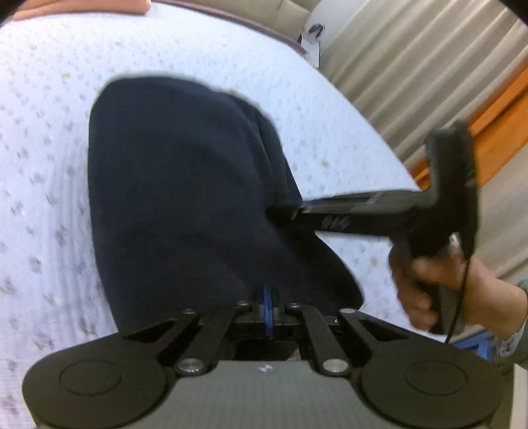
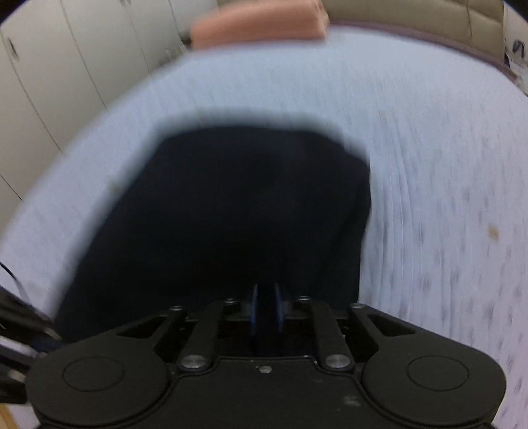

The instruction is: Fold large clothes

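A dark navy garment (image 1: pixel 184 184) lies folded on a bed with a pale floral sheet (image 1: pixel 43 138). My left gripper (image 1: pixel 268 297) is shut on the garment's near edge. My right gripper (image 1: pixel 280 211) reaches in from the right, held by a hand (image 1: pixel 439 290), and its tip is closed on the garment's right edge. In the right wrist view the garment (image 2: pixel 231 211) fills the middle, and my right gripper (image 2: pixel 265 297) pinches dark cloth between its blue pads (image 2: pixel 253 307). That view is blurred by motion.
A pink folded cloth (image 2: pixel 260 23) lies at the far end of the bed. White cupboard doors (image 2: pixel 56 66) stand to the left. Beige curtains (image 1: pixel 412 66) and a wooden frame (image 1: pixel 495 138) are on the right. A beige headboard (image 2: pixel 412 19) is behind.
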`<state>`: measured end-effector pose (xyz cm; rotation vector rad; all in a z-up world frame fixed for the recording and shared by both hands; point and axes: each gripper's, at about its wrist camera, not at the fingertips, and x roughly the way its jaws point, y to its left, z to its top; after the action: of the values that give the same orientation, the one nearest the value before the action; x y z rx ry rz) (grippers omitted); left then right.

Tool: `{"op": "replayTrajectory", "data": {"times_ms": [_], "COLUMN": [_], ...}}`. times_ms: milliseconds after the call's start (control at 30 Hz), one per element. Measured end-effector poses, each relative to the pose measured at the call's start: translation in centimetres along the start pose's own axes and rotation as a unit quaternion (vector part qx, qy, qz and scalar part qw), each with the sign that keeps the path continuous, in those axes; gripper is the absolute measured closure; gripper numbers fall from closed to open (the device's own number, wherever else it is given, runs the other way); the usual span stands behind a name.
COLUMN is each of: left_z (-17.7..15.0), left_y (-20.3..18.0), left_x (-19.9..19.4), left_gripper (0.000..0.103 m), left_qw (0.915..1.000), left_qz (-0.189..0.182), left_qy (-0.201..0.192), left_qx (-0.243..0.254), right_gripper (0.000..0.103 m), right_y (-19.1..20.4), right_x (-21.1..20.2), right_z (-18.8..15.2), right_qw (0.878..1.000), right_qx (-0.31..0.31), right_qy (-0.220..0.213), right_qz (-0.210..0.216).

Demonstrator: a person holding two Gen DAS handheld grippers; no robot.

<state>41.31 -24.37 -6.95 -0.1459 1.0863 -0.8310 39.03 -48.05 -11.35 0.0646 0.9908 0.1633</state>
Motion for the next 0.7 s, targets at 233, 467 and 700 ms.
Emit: {"op": "replayTrajectory", "data": {"times_ms": [233,467,700], "left_z": [-0.1,-1.4,-2.9], "left_y": [-1.3,-0.1,1.0], "left_x": [-1.5,-2.0,-0.5], "left_gripper": [0.1,0.1,0.1], "left_qw": [0.9998,0.9997,0.9995], "left_qz": [-0.009,-0.014,-0.018], "left_qy": [-0.009,0.018,0.02], "left_qx": [0.014,-0.01,-0.016], "right_gripper": [0.096,0.088,0.098], "right_y": [-0.2,1.9,1.7], "right_x": [-2.3,-4.3,-1.0], "right_z": [1.1,-2.4,-5.5], "right_qw": [0.999,0.999,0.999], "right_qx": [0.034,-0.01,-0.013], "right_qy": [-0.008,0.019,0.052], "right_qz": [0.003,0.026,-0.007]}}
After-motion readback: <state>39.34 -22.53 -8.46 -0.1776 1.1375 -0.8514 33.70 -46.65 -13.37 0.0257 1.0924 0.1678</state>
